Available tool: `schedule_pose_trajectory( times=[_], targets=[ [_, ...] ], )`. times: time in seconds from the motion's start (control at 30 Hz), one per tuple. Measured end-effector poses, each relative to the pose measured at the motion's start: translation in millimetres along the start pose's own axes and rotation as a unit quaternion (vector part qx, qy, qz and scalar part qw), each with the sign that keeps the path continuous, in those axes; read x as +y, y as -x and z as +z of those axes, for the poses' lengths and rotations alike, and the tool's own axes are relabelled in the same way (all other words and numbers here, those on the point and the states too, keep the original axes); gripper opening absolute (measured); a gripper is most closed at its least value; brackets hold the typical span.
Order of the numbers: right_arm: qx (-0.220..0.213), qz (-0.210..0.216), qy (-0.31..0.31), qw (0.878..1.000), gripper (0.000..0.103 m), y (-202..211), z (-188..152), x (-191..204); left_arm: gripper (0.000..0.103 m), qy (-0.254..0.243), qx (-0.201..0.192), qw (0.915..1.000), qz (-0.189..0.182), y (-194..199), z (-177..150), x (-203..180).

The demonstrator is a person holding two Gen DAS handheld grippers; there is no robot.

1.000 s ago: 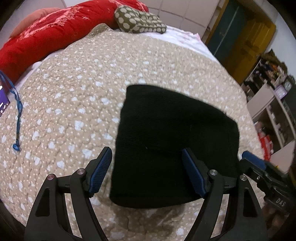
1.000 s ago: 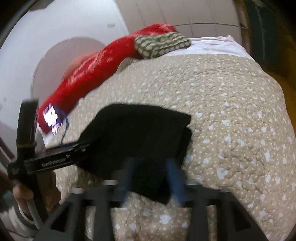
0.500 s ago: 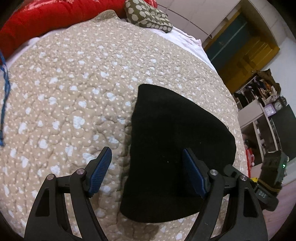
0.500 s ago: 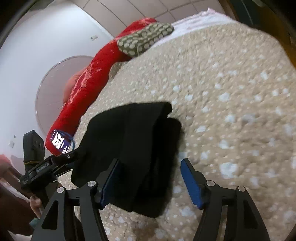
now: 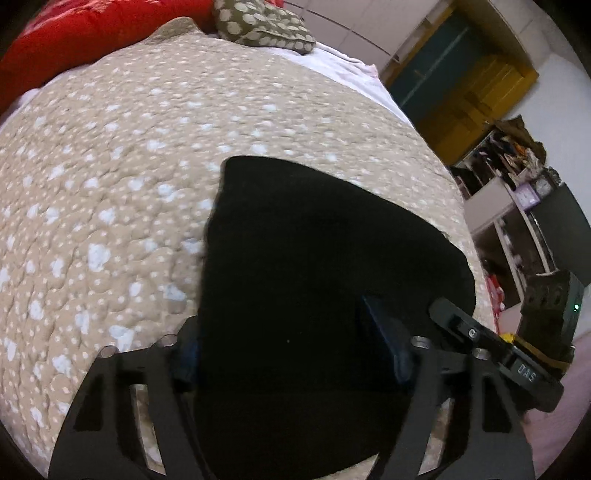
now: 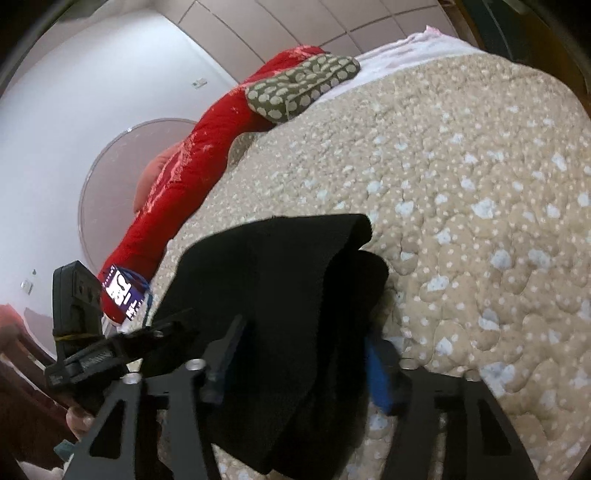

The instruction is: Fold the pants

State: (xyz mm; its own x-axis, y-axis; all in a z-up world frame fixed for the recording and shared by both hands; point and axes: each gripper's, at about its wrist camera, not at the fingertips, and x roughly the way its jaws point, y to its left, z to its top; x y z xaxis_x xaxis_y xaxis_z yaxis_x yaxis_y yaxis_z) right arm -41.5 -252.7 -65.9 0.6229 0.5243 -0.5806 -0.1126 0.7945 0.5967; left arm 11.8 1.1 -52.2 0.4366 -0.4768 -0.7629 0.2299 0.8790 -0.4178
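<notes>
The black pants lie folded in a thick stack on the beige dotted quilt. My left gripper is open with its fingers straddling the near edge of the stack; the left blue pad is partly hidden behind the cloth. In the right wrist view the pants show their layered edge. My right gripper is open, its fingers on either side of the stack's near corner. Each gripper appears in the other's view, the right one and the left one.
A red blanket and an olive dotted pillow lie at the head of the bed. A badge on a blue lanyard lies at the quilt's edge. Shelves and a yellow door stand beyond the bed's right side.
Both grippers have moved forward and down onto the folded pants, so the cloth now fills the gap between each pair of fingers. Both stay open.
</notes>
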Motion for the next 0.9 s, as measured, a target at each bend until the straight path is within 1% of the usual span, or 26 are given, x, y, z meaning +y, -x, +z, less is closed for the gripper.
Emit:
schedule_pose_trajectory(
  times=[0.03,0.07,0.1,0.2,0.27,0.33,0.4,0.5,0.6,0.63,0.67,0.73,0.8,0.83,0.9],
  targets=[
    [-0.004,0.002,0.000,1.000,0.045,3,2,1,0.069,-0.005,-0.001,1.0000,0.002,2,3,-3],
    [-0.006,0.004,0.005,1.000,0.042,6,4,2,0.066,-0.009,-0.003,1.0000,0.001,3,8,-6],
    [-0.011,0.003,0.012,1.000,0.042,10,8,5,0.064,-0.014,-0.005,0.9999,-0.001,4,12,-8],
    [-0.028,-0.007,0.035,0.999,0.041,17,25,14,0.064,-0.021,-0.016,0.9996,-0.005,6,33,-16],
    [-0.038,-0.009,0.037,0.999,0.041,17,40,13,0.064,-0.028,-0.025,0.9993,-0.002,4,49,-22],
    [-0.048,-0.012,0.038,0.998,0.041,15,56,10,0.064,-0.034,-0.033,0.9989,0.002,-2,61,-26],
    [-0.051,-0.016,0.036,0.998,0.041,8,70,5,0.064,-0.033,-0.027,0.9991,0.007,-16,77,-28],
    [-0.046,-0.031,0.026,0.998,0.041,-11,90,-9,0.064,-0.032,-0.011,0.9992,0.019,-41,92,-26],
    [-0.018,-0.048,0.014,0.999,0.044,-37,101,-29,0.065,-0.024,0.011,0.9989,0.039,-65,95,-18],
    [-0.004,-0.053,0.008,0.999,0.047,-47,102,-36,0.066,-0.023,0.010,0.9989,0.039,-68,95,-17],
    [0.002,-0.051,0.001,0.999,0.048,-51,101,-42,0.068,-0.026,0.008,0.9989,0.038,-67,94,-17],
    [0.001,-0.038,-0.007,0.999,0.049,-42,101,-48,0.068,-0.034,0.010,0.9985,0.042,-64,94,-18],
    [-0.004,-0.044,-0.002,0.999,0.049,-30,102,-46,0.068,-0.043,0.008,0.9976,0.054,-56,96,-18],
    [-0.013,-0.051,0.007,0.999,0.049,-20,104,-42,0.068,-0.050,0.001,0.9966,0.066,-51,99,-19],
    [-0.030,-0.052,0.024,0.998,0.048,-5,107,-33,0.068,-0.064,-0.021,0.9931,0.096,-42,99,-24]
  ],
)
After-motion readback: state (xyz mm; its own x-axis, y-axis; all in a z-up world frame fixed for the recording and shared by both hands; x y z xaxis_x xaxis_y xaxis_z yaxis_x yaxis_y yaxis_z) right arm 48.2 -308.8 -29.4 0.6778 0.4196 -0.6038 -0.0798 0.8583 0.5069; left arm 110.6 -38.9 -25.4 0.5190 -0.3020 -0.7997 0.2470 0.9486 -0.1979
